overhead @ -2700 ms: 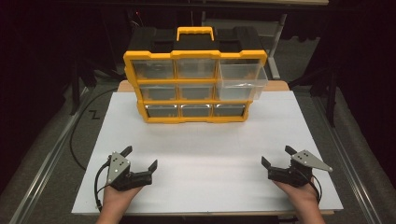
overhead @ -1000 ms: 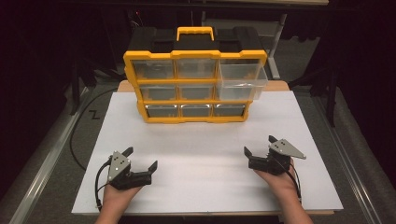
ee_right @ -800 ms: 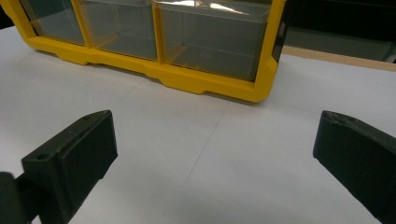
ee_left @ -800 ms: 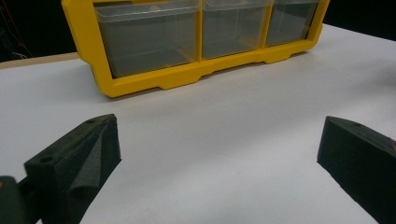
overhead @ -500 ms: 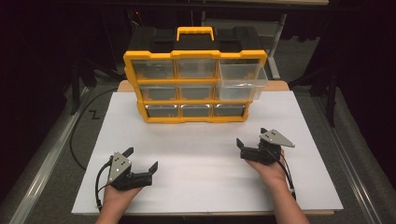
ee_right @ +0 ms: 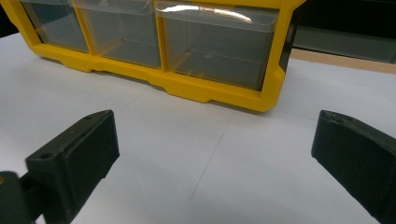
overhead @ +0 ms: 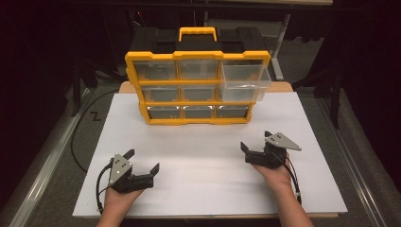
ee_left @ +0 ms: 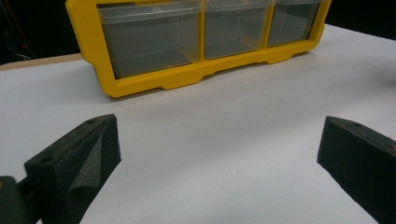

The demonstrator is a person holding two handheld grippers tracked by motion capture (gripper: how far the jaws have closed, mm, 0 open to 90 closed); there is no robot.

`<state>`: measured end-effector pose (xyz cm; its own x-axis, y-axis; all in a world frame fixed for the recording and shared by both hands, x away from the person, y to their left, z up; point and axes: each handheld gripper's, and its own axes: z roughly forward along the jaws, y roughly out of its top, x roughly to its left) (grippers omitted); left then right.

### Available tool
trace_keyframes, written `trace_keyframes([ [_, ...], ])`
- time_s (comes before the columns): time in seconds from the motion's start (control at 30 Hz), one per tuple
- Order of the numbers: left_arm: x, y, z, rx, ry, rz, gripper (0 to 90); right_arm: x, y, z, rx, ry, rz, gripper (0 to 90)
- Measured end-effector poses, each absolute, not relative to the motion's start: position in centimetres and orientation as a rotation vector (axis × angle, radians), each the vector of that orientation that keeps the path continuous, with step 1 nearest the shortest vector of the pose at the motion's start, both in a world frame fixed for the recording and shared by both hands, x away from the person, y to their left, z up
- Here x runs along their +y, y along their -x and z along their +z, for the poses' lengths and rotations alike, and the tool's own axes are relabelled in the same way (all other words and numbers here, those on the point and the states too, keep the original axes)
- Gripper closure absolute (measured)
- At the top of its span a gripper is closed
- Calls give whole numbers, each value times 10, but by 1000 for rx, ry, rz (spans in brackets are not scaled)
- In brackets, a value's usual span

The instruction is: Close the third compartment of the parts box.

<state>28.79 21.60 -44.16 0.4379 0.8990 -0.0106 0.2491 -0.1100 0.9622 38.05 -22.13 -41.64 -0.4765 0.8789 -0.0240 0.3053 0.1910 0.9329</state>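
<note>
A yellow organiser cabinet (overhead: 197, 116) with three rows of clear drawers stands at the back middle of the white board (overhead: 208, 189). Its top right drawer (overhead: 245, 80) sticks out toward me. My left gripper (overhead: 142, 161) rests open on the board at the front left, with nothing between its jaws. My right gripper (overhead: 256, 140) is open and empty at the front right, a short way in front of the cabinet's right end. The left gripper view shows its open gripper (ee_left: 217, 154) facing the bottom drawers (ee_left: 154, 42). In the right gripper view the open gripper (ee_right: 215, 154) faces the bottom right drawer (ee_right: 215, 46).
A black cable (overhead: 78, 137) loops on the floor left of the board. Metal rails (overhead: 359, 165) run along both sides. A wooden table edge (overhead: 279, 87) shows behind the cabinet. Bare white board lies between the grippers and the cabinet.
My right gripper has moved forward and to the left, from the front right corner toward the cabinet. The left gripper has stayed where it was.
</note>
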Motion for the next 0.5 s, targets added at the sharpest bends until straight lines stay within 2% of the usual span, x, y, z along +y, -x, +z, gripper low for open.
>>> trace_keyframes([
  [0.07, 216, -288, -442, 1024, -1619, 759, 3, -221, -380, -416, 1890, -1105, 1280, 29],
  [0.17, 217, -288, -441, 1026, -1617, 757, 3, -222, -380, -417, 1891, -1105, 1286, 80],
  [0.2, 217, -288, -441, 1026, -1616, 754, 3, -222, -379, -418, 1897, -1108, 1282, 129],
  [0.27, 217, -288, -441, 1026, -1616, 751, 3, -223, -378, -419, 1891, -1111, 1265, 168],
  [0.37, 217, -288, -441, 1026, -1614, 749, 4, -224, -378, -420, 1889, -1109, 1267, 196],
  [0.5, 218, -288, -441, 1028, -1612, 750, 3, -227, -376, -422, 1896, -1121, 1265, 319],
])
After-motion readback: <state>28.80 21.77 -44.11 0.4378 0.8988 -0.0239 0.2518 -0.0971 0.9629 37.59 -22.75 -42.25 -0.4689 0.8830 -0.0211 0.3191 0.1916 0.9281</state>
